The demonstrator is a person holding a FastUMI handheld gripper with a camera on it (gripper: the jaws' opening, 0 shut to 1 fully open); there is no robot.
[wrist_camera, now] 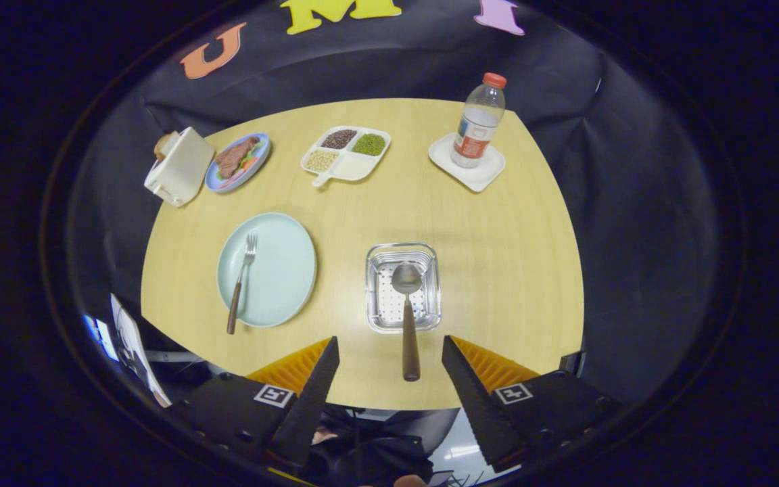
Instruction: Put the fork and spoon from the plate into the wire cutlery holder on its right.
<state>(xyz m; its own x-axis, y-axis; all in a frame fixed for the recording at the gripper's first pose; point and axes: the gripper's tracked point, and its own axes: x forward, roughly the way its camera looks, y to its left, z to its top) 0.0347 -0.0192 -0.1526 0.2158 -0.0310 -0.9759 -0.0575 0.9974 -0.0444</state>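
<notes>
Claw (389, 352) fingers are spread apart, gripping nothing; the wooden-handled metal spoon (408, 318) is seen resting in the square wire cutlery holder (403, 287). The wooden-handled fork (241, 281) lies on the pale-green round plate (281, 270).

On the tabletop (430, 203), the fork (241, 281) lies on the plate (281, 270). Right of the plate stands the wire cutlery holder (403, 287), with the spoon (408, 318) in it, handle reaching out toward the tool (389, 355), whose fingers stand spread either side. Beyond lie a divided tray (347, 154), a food plate (237, 162) and a bottle (479, 122) on a coaster (467, 166).
</notes>
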